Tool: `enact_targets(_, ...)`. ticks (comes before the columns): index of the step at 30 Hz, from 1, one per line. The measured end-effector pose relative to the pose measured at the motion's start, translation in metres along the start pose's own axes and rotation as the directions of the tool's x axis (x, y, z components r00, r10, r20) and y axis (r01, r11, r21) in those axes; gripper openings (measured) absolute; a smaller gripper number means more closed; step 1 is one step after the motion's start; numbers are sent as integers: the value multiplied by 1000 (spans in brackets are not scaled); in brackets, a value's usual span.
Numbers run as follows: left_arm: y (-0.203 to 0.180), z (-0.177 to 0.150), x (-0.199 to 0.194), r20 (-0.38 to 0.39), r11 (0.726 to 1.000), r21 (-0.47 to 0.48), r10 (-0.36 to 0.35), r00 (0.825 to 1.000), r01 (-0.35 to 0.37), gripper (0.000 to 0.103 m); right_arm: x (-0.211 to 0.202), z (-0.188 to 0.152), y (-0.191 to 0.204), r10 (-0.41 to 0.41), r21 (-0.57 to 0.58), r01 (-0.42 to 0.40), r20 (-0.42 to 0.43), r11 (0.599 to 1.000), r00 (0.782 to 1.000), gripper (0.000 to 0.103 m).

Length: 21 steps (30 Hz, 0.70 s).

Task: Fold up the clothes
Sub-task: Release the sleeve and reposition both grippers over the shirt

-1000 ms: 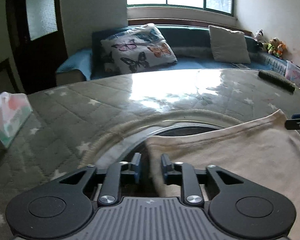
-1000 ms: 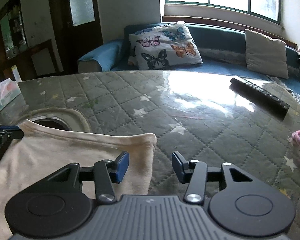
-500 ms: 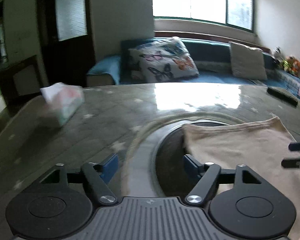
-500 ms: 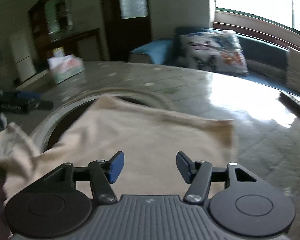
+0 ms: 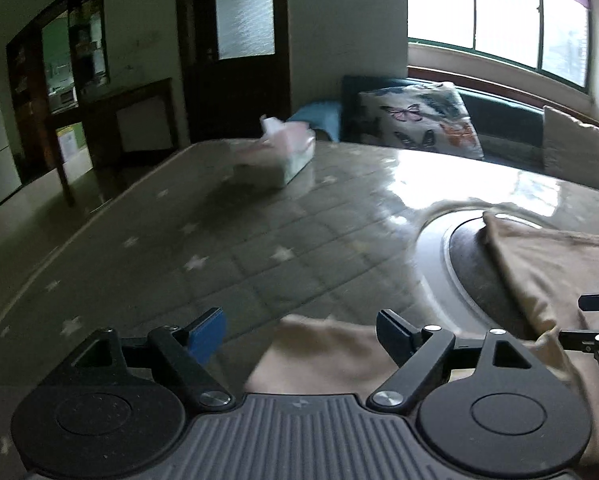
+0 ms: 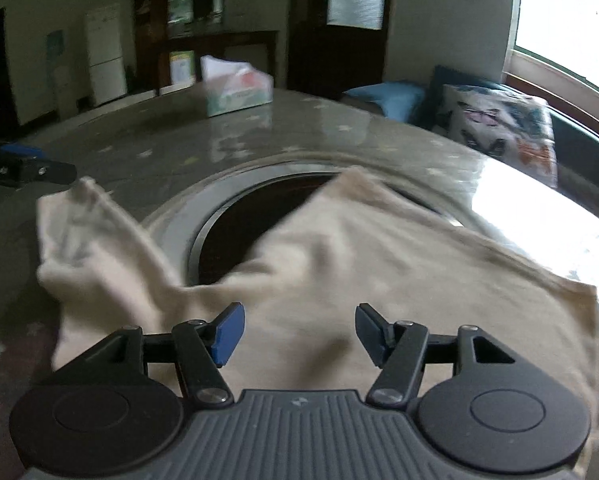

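A beige garment (image 6: 379, 280) lies spread on the quilted star-pattern table (image 6: 147, 148), partly over a round dark inset (image 6: 251, 208). One sleeve (image 6: 95, 240) sticks out to the left. My right gripper (image 6: 297, 332) is open and empty, just above the garment's near part. My left gripper (image 5: 303, 332) is open and empty, over the end of the beige garment (image 5: 547, 264) at the table's left side. The right gripper's fingertips (image 5: 595, 324) show at the right edge of the left wrist view; the left gripper's finger (image 6: 23, 168) shows at the left of the right wrist view.
A tissue box (image 5: 283, 152) stands on the far part of the table, also in the right wrist view (image 6: 235, 88). A sofa with a butterfly cushion (image 5: 419, 124) lies beyond the table. The table's left edge (image 5: 79, 232) drops to the floor.
Both grippers have swung to the left and now face the garment's sleeve side. The left gripper, shut on the cloth a second ago, has opened and let go.
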<state>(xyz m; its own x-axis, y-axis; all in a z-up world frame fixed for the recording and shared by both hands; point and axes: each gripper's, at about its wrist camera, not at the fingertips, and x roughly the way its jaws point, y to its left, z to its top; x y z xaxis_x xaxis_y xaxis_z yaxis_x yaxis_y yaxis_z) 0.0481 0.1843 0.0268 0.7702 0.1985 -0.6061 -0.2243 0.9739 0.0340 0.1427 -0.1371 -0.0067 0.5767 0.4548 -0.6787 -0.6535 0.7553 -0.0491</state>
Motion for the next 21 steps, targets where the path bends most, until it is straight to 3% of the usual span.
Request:
enact_targets(6,6,-8,8,-20,1000,4,0,1000,0,83,-18,4,20,-10,-52,12,40,999,999,63)
enact_targets(9,10,-14,12,-32,1000,-11,-4,999,4,74,-28,5,28,32,-71,-29,53,997,998,63)
enact_targets(12,14,-20,16,-50,1000,-19,-7,999,6,60,-31,3,39,79,-90,-74,51,993,996,62)
enact_targets(14,16,-23,19,-57,1000,-22,-14,998,12,43,-31,1,45,105,-97,-100,47,990,993,60)
enact_targets(21,14,-24,21,-40,1000,-3,-9,999,8,19,-33,-7,66,221,-85,-218,23,972,975,59)
